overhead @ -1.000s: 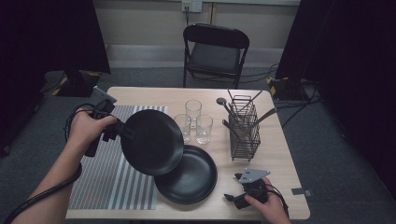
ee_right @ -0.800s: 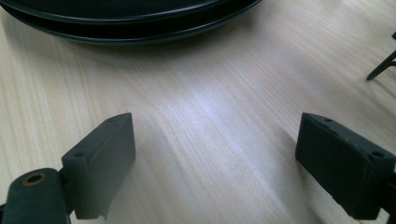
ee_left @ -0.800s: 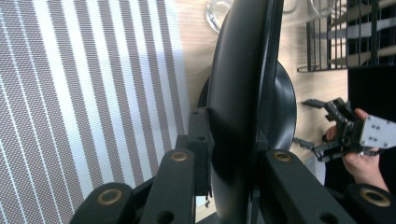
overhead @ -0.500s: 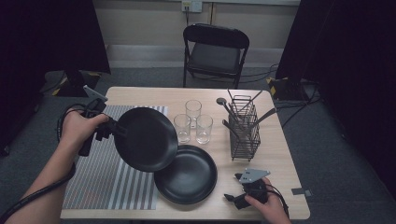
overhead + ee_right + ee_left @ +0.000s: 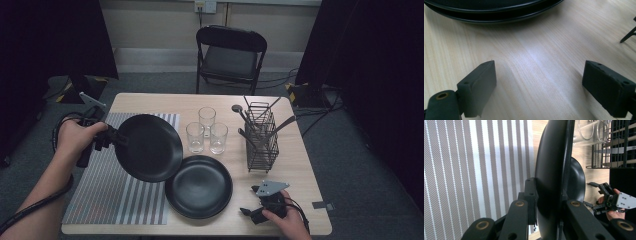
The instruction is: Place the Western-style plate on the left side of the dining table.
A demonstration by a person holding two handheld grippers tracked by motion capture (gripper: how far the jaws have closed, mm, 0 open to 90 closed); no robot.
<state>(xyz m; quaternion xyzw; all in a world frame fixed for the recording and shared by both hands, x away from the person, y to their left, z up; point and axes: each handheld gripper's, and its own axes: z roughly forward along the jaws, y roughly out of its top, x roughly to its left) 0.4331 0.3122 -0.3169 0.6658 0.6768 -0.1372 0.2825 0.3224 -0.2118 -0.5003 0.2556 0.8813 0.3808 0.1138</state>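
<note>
Over our striped mat [image 5: 95,190] we hold a black plate [image 5: 150,148] tilted on edge, its rim clamped in our left gripper [image 5: 107,140]; our right gripper [image 5: 252,213] rests wide apart and empty on the table [image 5: 300,165].

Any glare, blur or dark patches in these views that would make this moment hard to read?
High view: room edges are dark, the table evenly lit. Left gripper view: the held black plate is edge-on, its near rim soft, the striped mat sharp. Right gripper view: a pale sheen on the wood, pads slightly soft.
</note>
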